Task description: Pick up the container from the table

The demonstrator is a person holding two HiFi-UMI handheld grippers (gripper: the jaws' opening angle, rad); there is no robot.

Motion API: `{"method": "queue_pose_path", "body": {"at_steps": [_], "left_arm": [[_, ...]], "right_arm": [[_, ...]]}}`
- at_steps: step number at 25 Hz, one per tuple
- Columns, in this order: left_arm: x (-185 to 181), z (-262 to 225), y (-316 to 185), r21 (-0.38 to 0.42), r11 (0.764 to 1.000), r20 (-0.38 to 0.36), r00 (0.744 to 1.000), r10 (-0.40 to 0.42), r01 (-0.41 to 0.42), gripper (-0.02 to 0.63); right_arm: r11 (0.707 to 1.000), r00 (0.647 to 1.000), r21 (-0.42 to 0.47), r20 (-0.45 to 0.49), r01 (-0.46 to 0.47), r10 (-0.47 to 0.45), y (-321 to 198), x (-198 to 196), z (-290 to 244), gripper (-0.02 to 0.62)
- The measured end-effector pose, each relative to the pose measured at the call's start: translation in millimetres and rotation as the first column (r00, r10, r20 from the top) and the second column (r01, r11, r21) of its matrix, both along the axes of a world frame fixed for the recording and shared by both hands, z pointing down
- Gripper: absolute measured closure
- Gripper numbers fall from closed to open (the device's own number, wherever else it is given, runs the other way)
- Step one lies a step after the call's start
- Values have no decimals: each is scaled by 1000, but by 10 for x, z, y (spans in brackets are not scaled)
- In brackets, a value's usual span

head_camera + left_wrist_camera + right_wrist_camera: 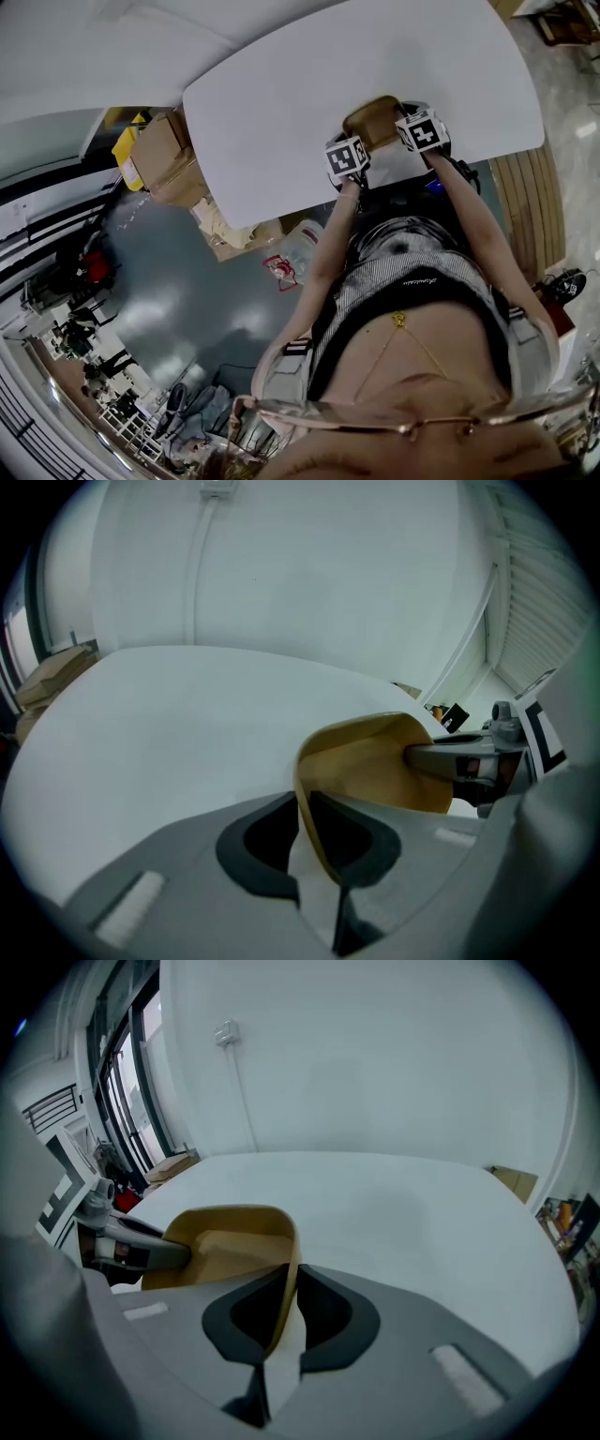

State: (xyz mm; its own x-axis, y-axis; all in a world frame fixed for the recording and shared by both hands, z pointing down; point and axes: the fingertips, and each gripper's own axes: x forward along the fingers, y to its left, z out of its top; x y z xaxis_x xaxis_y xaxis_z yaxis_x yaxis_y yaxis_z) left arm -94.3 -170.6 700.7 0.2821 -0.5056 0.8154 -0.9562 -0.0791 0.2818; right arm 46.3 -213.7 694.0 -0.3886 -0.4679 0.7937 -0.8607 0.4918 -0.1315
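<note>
Pinching opposite walls of the container (pixel 373 119), both grippers hold it between them at the near edge of the white table (pixel 281 84). The container is tan and open-topped (thin-walled, by the look of it). In the head view the left gripper (pixel 306 803) is closed narrow on the wall at the container's 7 o'clock, with the wall sandwiched between its jaws. The right gripper (pixel 292 1277) is clamped the same way on the wall at about 4 o'clock.

The grasp looks done, so the step in hand is the lift; whether the base is clear of the table cannot be told. The next move calls for raising both hands together and level, with an even squeeze so the walls neither buckle nor slip.

Both forearms (pixel 328 253) reach out from the person's body and converge on the container, the grippers tilted steeply downward. Cardboard boxes (pixel 167 155) sit on the floor off the table's 8 o'clock.
</note>
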Motion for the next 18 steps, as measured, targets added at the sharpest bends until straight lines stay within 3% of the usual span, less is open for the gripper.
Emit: {"method": "queue_pose_path", "body": {"at_steps": [7, 18], "left_arm": [[85, -261, -72, 43, 999, -12, 1000, 15, -14, 561], [92, -629, -167, 105, 993, 46, 998, 39, -44, 557]], "right_arm": [[999, 1000, 40, -2, 25, -25, -46, 89, -266, 546], [992, 999, 115, 18, 46, -48, -141, 68, -652, 545]]}}
